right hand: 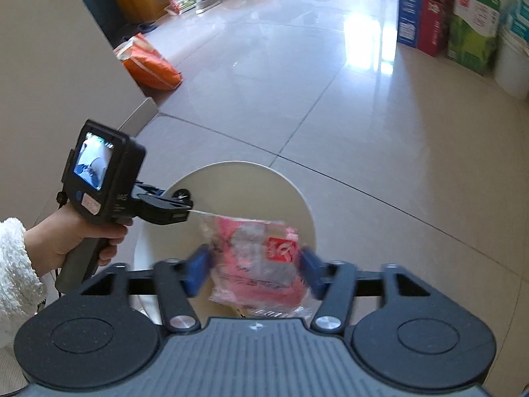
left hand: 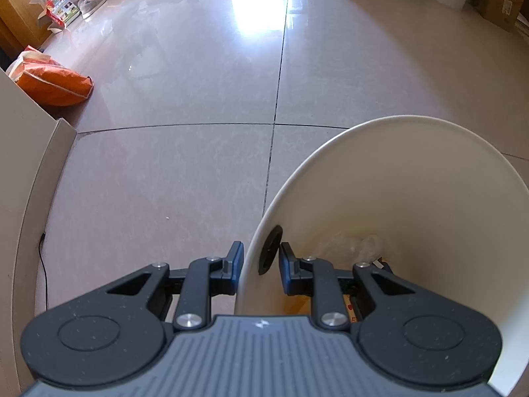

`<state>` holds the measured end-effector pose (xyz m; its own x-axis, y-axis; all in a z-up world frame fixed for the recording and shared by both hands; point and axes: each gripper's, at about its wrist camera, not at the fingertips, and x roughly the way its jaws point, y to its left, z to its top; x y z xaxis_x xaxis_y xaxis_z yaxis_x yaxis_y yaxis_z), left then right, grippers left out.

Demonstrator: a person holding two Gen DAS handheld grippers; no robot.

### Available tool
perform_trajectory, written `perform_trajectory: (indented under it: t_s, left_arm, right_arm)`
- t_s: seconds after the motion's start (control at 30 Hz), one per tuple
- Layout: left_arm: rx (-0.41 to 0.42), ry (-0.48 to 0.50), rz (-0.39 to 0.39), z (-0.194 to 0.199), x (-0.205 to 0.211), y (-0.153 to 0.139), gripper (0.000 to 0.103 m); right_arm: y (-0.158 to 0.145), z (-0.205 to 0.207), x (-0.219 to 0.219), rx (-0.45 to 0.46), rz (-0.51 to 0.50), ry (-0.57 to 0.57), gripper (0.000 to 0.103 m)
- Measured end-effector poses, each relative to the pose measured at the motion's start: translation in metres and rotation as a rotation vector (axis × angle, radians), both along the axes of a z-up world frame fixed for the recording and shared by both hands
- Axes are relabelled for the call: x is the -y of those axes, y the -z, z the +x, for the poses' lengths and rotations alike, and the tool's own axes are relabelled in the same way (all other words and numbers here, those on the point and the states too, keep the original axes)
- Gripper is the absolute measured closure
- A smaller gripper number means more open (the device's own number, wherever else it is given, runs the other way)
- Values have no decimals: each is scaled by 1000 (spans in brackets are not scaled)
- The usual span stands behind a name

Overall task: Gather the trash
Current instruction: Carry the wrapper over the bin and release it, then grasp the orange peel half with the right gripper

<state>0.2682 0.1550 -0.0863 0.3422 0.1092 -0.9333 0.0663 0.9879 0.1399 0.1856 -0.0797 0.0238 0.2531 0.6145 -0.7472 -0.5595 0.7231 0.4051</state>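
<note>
Left wrist view: your left tool (left hand: 258, 264) is clamped on the wall of the white bucket (left hand: 413, 178), one finger outside, one inside beside the black handle mount (left hand: 269, 248). Some crumpled clear trash (left hand: 367, 244) already lies at the bottom. Keep that grip firm and the mouth tipped toward your other hand, so the opening stays wide

Right wrist view: your right tool (right hand: 256, 271) has its fingers apart, and the red and clear plastic wrapper (right hand: 261, 264) sits between them, blurred, right over the bucket's mouth (right hand: 244, 178). I cannot tell whether either finger touches it; it looks released. Your left hand (right hand: 66, 241) steadies the rim from the left. Hold the fingers wide and directly above the opening until the wrapper is clearly inside, as light film may cling to a pad or drift onto the tiled floor (right hand: 380, 152)
</note>
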Motion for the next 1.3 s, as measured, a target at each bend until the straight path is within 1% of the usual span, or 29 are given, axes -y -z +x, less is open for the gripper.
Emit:
perform_trajectory:
  t_s: [0.03,0.07,0.13,0.27,0.6,0.67,0.83,1.07,1.17,1.3]
  left_arm:
    - [-1,-6,-8,0,-1,-1,82]
    - [-1,-8,-13,0,-2,-1,82]
    - [-1,-7,-16,0,-3,-2,82]
    - [-1,-8,-19,0,-3,-3,82]
    - [-3,-15,-28,1,-3,-4,82]
    - [-3,-21,-32,0,-1,-5,82]
    - [-1,-14,-23,0,-2,-4,82]
    - [1,-16,-24,-1,-3,-6,82]
    - [1,-12,-23,-1,-3,-7,82]
    - [3,-12,-28,0,-4,-8,82]
  right_arm:
    - [-1,-1,-4,13,-6,0,14]
    - [-1,-2,-6,24,-9,-1,11]
    - [-2,-2,-8,28,-3,-11,11]
    - [1,-2,0,17,-9,7,11]
    - [14,-7,23,47,-87,9,10]
    - [17,-8,32,56,-96,5,10]
    - [32,-8,60,62,-108,43,8]
    - [80,-6,105,41,-124,111,8]
    - [110,-6,119,34,-150,132,8]
    - [155,-5,137,-19,-163,158,8]
